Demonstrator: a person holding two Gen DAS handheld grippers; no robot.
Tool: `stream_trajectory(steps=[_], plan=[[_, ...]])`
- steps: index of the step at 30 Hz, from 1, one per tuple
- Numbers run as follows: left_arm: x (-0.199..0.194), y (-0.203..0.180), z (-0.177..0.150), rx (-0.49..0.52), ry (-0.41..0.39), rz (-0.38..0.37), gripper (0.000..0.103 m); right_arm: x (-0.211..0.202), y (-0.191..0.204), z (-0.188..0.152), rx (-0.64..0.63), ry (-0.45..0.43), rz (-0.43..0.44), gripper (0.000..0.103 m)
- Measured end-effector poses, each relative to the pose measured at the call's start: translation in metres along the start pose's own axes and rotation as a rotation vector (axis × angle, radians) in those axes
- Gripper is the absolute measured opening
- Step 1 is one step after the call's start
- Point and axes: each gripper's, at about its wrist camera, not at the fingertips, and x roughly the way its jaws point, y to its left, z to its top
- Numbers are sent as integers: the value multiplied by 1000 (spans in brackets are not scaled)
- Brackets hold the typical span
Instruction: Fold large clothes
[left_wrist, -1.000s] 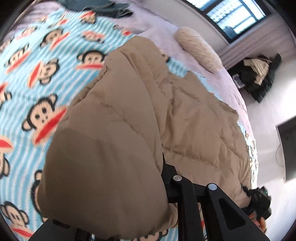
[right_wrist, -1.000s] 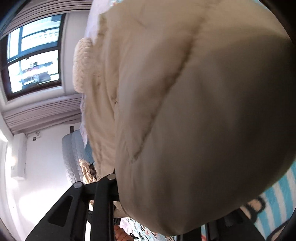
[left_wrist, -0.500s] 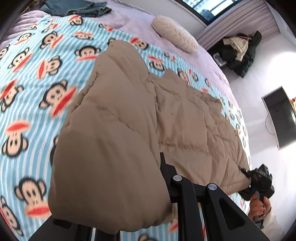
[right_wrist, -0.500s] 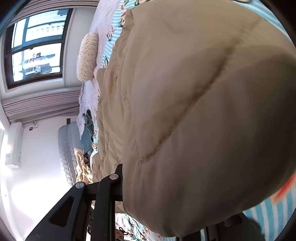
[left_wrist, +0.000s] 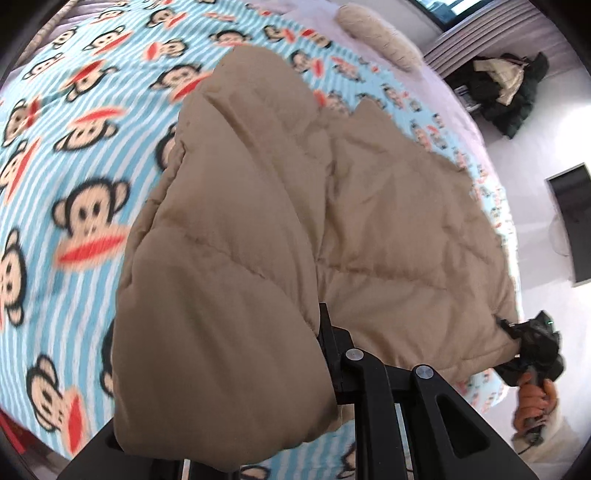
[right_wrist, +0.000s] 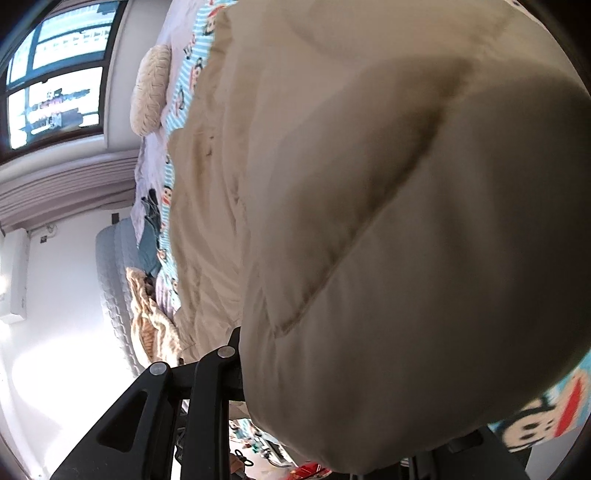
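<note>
A large beige quilted puffer coat (left_wrist: 332, 206) lies spread on a bed, over a blue striped monkey-print blanket (left_wrist: 74, 147). My left gripper (left_wrist: 258, 417) is shut on one corner of the coat, and the puffy fabric bulges over its fingers and hides the tips. In the left wrist view my right gripper (left_wrist: 517, 334) is shut on the coat's other corner at the bed's right edge, held by a hand. In the right wrist view the coat (right_wrist: 388, 221) fills most of the frame and covers that gripper's fingertips.
A cream knitted pillow (left_wrist: 380, 35) lies at the far end of the bed. Dark clothes (left_wrist: 506, 88) are piled by the wall. A dark screen (left_wrist: 576, 221) hangs on the right wall. A window (right_wrist: 55, 74) and a grey seat (right_wrist: 114, 288) show in the right wrist view.
Both grippers have pulled back and up with the coat's corners. The coat has stretched out towards me, and more of the monkey blanket and the bed's far end show.
</note>
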Motion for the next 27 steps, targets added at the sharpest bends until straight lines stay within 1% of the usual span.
stream_trajectory(steps=[2, 3, 5, 6, 7, 10, 14, 17, 20, 23, 25, 27], plan=[[4, 5, -5, -26, 0, 25, 20, 3, -2, 2, 5, 14, -12, 34], [4, 7, -6, -41, -2, 29, 21, 5, 0, 4, 6, 22, -27, 40], [0, 8, -9, -65, -10, 81, 34, 2, -1, 4, 5, 38, -63, 44], [-2, 9, -10, -68, -11, 104, 36, 0, 1, 4, 1, 46, -83, 49], [-6, 9, -12, -73, -12, 135, 36, -3, 4, 3, -17, 56, -114, 51], [-23, 11, -18, -74, -20, 179, 36, -11, 17, 1, -85, 79, -183, 53], [-48, 14, -27, -74, -40, 230, 36, -22, 30, -7, -132, 89, -234, 54], [-67, 16, -29, -73, -67, 280, 36, -28, 44, -17, -190, 93, -284, 55], [-86, 18, -27, -70, -112, 315, 36, -28, 55, -32, -254, 108, -307, 55], [-91, 18, -19, -72, -123, 310, 36, -27, 70, -43, -313, 124, -308, 55], [-85, 22, -14, -75, -103, 300, 36, -21, 77, -52, -345, 130, -313, 55], [-68, 25, -7, -66, -70, 303, 36, -6, 94, -59, -382, 132, -330, 55]])
